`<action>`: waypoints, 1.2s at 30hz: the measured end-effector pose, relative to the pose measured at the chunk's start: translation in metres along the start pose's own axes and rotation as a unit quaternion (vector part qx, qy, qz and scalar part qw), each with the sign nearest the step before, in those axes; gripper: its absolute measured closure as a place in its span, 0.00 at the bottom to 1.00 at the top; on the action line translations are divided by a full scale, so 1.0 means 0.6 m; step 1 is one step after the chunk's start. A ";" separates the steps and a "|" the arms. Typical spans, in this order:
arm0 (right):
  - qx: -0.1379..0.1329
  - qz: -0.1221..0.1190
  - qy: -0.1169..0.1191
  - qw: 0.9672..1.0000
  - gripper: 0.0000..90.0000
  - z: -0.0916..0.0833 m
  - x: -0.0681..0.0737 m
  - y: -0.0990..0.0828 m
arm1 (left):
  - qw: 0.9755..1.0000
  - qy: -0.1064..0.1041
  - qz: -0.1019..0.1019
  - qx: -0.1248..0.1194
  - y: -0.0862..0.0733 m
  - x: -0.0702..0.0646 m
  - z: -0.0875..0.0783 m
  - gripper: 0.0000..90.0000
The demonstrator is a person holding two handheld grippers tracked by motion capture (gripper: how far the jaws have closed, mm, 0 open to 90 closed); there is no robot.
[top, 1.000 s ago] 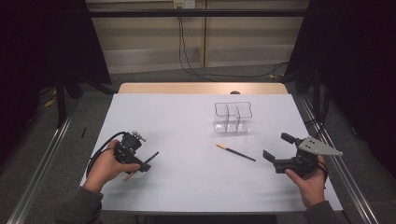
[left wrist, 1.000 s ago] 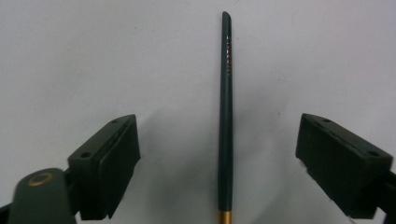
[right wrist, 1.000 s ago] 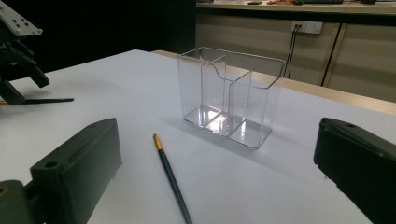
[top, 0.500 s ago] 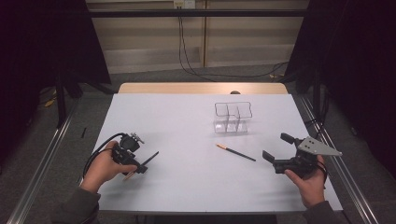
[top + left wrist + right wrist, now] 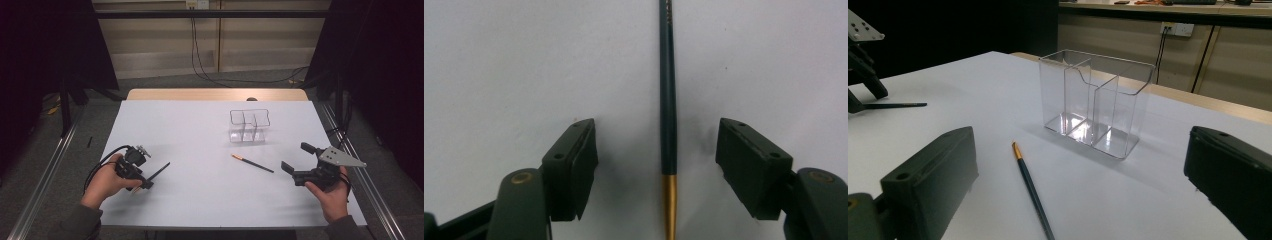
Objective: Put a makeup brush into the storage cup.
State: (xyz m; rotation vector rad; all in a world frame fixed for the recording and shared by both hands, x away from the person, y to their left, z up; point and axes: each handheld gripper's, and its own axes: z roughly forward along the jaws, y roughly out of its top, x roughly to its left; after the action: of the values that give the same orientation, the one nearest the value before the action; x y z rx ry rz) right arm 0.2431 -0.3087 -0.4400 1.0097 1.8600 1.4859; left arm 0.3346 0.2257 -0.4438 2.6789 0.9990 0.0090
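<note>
Left gripper (image 5: pixel 659 165) fingers closing, apart around brush (image 5: pixel 668 125), untouched; right gripper (image 5: pixel 1083 200) fingers apart, second brush (image 5: pixel 1030 187) lower centre, clear organiser (image 5: pixel 1095 100) beyond.

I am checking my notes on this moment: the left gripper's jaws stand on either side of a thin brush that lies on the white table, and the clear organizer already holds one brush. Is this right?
Not quite. The clear organizer holds nothing; the right gripper view shows its compartments bare. The second brush lies on the white table before it. The rest stands: the left gripper, jaws just closing, straddles its thin brush.
</note>
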 end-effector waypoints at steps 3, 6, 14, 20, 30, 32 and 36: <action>0.000 0.000 0.000 1.000 0.00 0.000 0.000 0.000 | 1.000 0.004 0.009 0.009 -0.001 0.001 -0.003 0.41; 0.003 0.002 -0.001 1.000 0.00 -0.001 0.000 0.000 | 1.000 0.002 0.008 0.008 -0.003 -0.002 -0.003 0.43; 0.002 -0.001 0.001 1.000 0.00 -0.001 0.000 0.000 | 0.999 0.012 0.022 0.019 -0.004 -0.004 -0.005 0.53; 0.003 -0.001 0.001 1.000 0.00 -0.001 0.000 0.000 | 0.999 0.018 0.035 0.029 -0.002 -0.008 -0.005 0.55; 0.001 -0.001 -0.001 1.000 0.00 0.000 -0.001 0.000 | 0.998 0.016 0.044 0.039 0.005 -0.012 -0.004 0.71; 0.001 -0.001 -0.001 1.000 0.00 0.000 -0.001 0.000 | 0.998 0.014 0.039 0.041 0.007 -0.011 -0.004 0.79; 0.001 -0.001 -0.002 1.000 0.00 -0.001 0.000 0.000 | 0.998 0.010 0.033 0.046 0.011 -0.011 -0.002 0.89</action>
State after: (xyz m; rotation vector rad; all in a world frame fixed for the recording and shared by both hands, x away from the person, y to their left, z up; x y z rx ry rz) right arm 0.2428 -0.3090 -0.4396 1.0102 1.8603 1.4788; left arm 0.3335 0.2169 -0.4401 2.7984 0.9388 0.0025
